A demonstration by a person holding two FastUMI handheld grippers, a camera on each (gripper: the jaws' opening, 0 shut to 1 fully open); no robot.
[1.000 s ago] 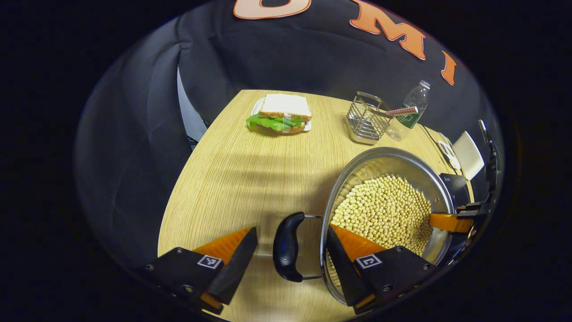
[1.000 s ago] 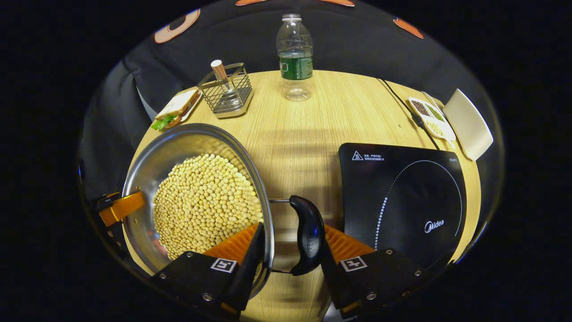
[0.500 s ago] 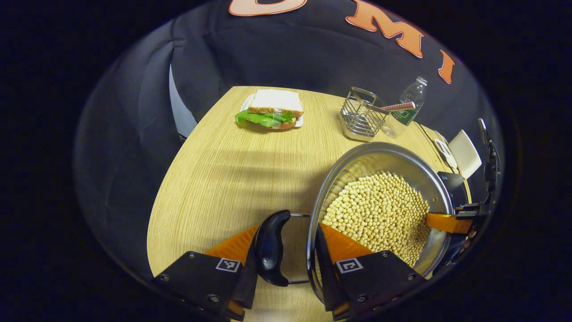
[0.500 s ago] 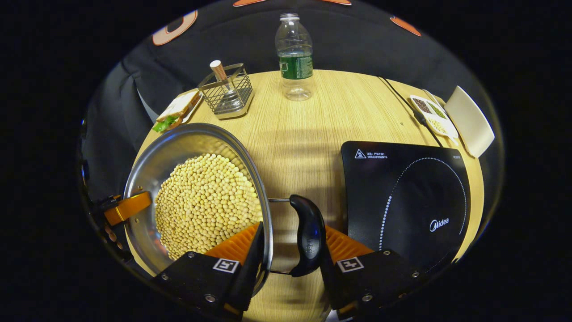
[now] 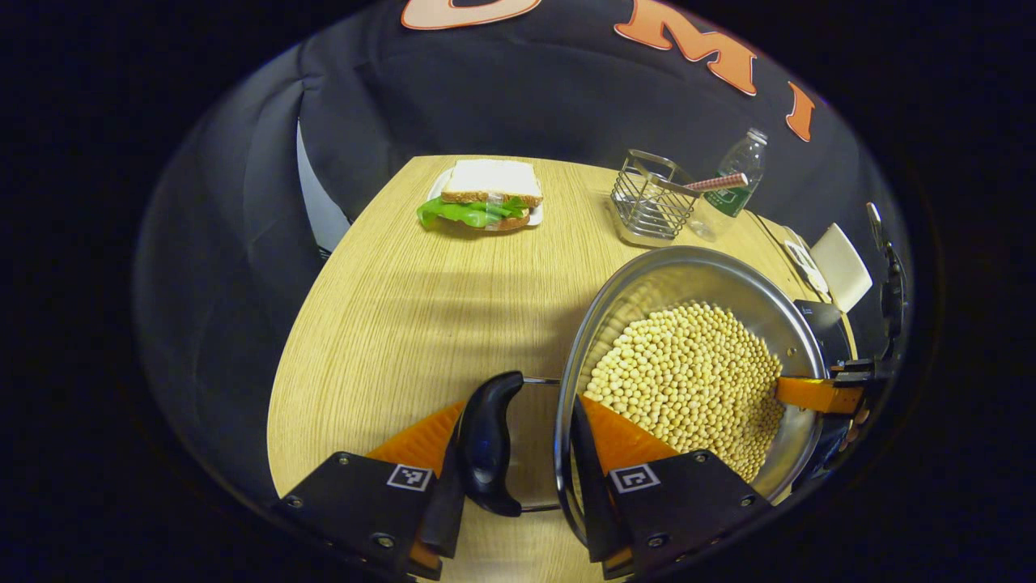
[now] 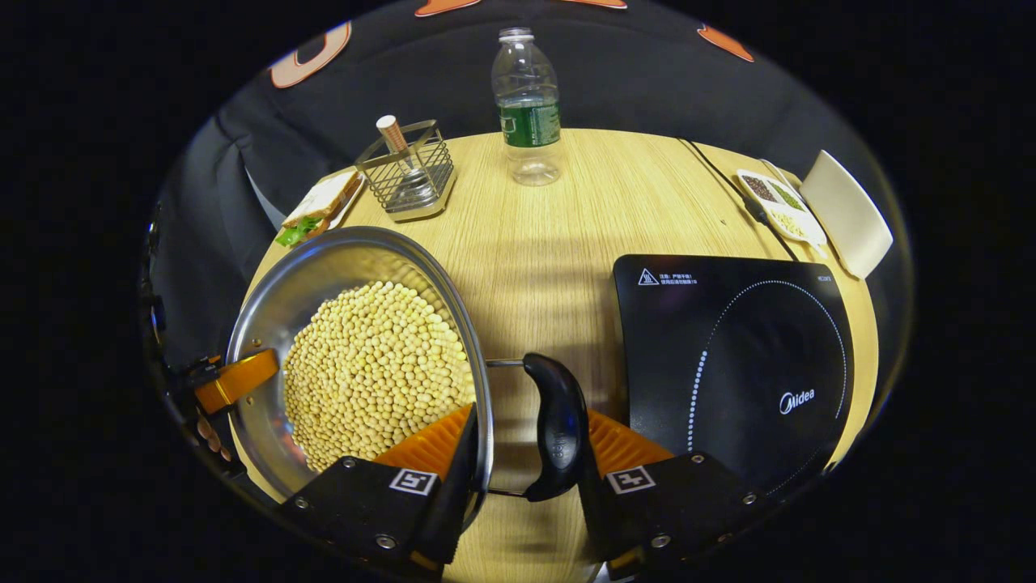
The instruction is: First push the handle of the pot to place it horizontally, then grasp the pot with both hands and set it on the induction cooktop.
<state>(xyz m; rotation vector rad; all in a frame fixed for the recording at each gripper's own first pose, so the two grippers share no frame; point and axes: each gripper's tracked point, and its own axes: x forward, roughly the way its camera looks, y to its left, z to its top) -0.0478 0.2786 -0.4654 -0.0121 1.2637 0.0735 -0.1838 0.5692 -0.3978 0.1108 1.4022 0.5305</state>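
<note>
A steel pot (image 5: 688, 275) full of pale beans sits on the wooden table (image 5: 421, 308). Its two black loop handles lie level. My left gripper (image 5: 518, 453) is shut on the pot: one finger presses outside the near handle (image 5: 488, 444), the other sits inside the rim. In the right gripper view, my right gripper (image 6: 526, 441) is shut the same way on the opposite handle (image 6: 554, 427) of the pot (image 6: 324, 275). The black induction cooktop (image 6: 728, 356) lies just right of that handle. Each gripper also appears across the pot, the right gripper (image 5: 842, 390) and the left gripper (image 6: 231, 380).
A sandwich on a plate (image 5: 481, 201), a wire basket (image 5: 647, 209) holding a stick, and a plastic bottle (image 6: 526, 105) stand along the far side. A divided dish of grains (image 6: 781, 206), a white plate (image 6: 846, 212) and a cable (image 6: 724, 182) lie behind the cooktop.
My left gripper went from open to shut around the near handle and rim. The right gripper stayed shut. Both views have shifted slightly since.
</note>
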